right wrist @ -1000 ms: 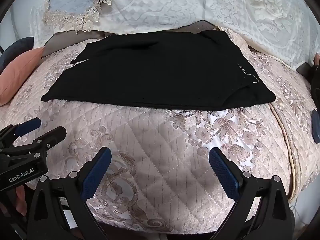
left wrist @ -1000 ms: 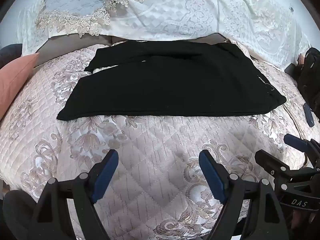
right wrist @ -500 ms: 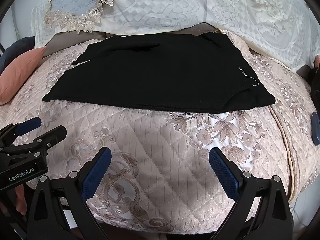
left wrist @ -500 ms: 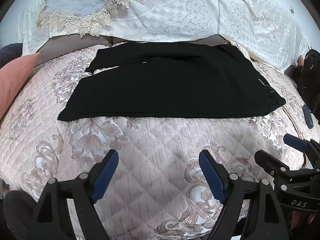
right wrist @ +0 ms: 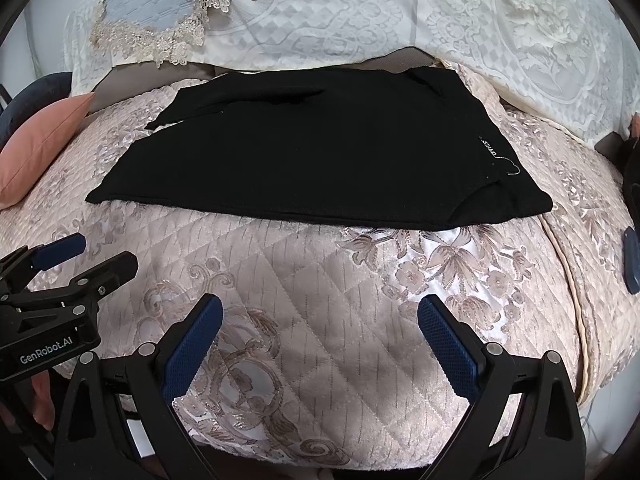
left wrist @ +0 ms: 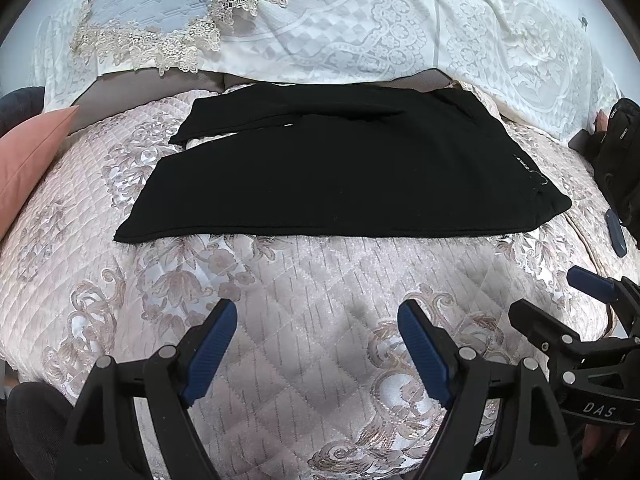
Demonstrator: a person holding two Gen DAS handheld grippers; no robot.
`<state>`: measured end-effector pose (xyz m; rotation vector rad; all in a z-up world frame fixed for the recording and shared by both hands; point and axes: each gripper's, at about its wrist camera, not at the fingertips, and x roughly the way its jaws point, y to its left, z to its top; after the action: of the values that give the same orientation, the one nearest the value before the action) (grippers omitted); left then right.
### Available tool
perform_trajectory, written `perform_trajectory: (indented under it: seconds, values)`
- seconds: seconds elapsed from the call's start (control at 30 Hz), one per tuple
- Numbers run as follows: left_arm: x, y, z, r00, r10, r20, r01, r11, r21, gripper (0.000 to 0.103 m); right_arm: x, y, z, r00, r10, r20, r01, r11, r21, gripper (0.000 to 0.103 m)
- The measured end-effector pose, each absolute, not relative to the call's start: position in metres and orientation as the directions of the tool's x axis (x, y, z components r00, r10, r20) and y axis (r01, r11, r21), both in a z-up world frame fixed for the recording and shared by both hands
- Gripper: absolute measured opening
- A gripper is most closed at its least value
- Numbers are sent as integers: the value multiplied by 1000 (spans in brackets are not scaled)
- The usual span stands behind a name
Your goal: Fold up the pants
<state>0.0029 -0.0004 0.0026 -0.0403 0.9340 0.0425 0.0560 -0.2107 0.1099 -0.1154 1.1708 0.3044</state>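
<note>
Black pants lie flat across the quilted bed, waistband to our right, legs to our left w/ the far leg peeking out behind. We hold both tools back near the bed's front edge: left gripper and right gripper, jaws apart, nothing in either. By our read, a folding step is abt to start; next move calls for reaching fwd to pinch an edge. No containers in view.

Both cams low, share pants
</note>
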Motion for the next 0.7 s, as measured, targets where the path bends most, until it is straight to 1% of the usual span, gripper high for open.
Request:
perform_trajectory:
  seconds: [0.1, 0.27, 0.37, 0.53, 0.7]
  values:
    - [2, 0, 2, 595, 4, -804, -55, 998, -36, 84, 55, -211, 111, 357, 179, -917, -294, 953, 72, 98]
    - [1, -1, 2, 597, 26, -802, -57, 998, -10, 84, 55, -212, 111, 354, 177, -918, -293, 954, 71, 98]
    - [-1, -2, 3, 600, 56, -798, -59, 998, 26, 84, 55, -212, 112, 356, 178, -917, -292, 954, 72, 98]
    - [-1, -4, 4, 608, 66, -791, -54, 998, 41, 84, 55, -214, 111, 354, 187, -916, -285, 955, 85, 98]
    - [0, -3, 3, 600, 37, -799, -57, 998, 3, 84, 55, -215, 111, 345, 200, -917, -285, 953, 100, 98]
